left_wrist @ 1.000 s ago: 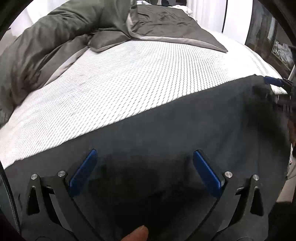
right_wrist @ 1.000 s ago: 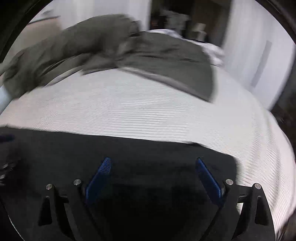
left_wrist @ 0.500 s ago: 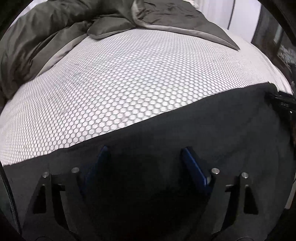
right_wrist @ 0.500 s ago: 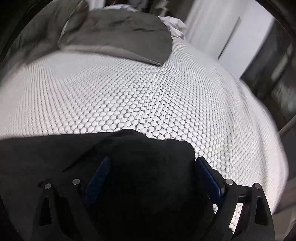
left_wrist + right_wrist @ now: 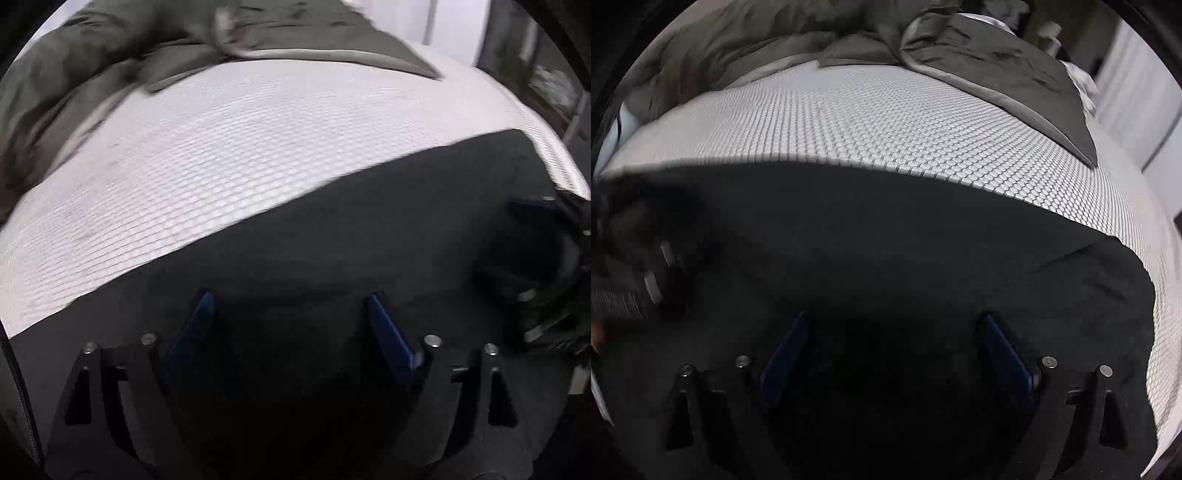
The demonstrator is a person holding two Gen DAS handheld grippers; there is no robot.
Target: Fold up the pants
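Black pants [image 5: 332, 236] lie flat across the near side of a white bed [image 5: 229, 147] with a honeycomb pattern. My left gripper [image 5: 290, 295] hovers low over their dark cloth, its blue pads [image 5: 388, 332] wide apart and opening, pressing on nothing. My right gripper [image 5: 895, 317] also stands open above the pants [image 5: 923, 240], whose right end [image 5: 1126, 280] shows a few creases. Each gripper appears blurred at the edge of the other's view: the right gripper [image 5: 546, 258] on the far right, the left gripper [image 5: 635, 258] on the far left.
A rumpled grey-green duvet [image 5: 979, 62] is piled along the far side of the bed [image 5: 886, 122]. The mattress drops off at the right, past the pants' end. A pale wall [image 5: 1137, 92] stands beyond the bed.
The left pads narrowed, then spread again as that gripper sank toward the pants. The right gripper moved off the pants' bunched right end; the cloth now lies spread flat to its right.
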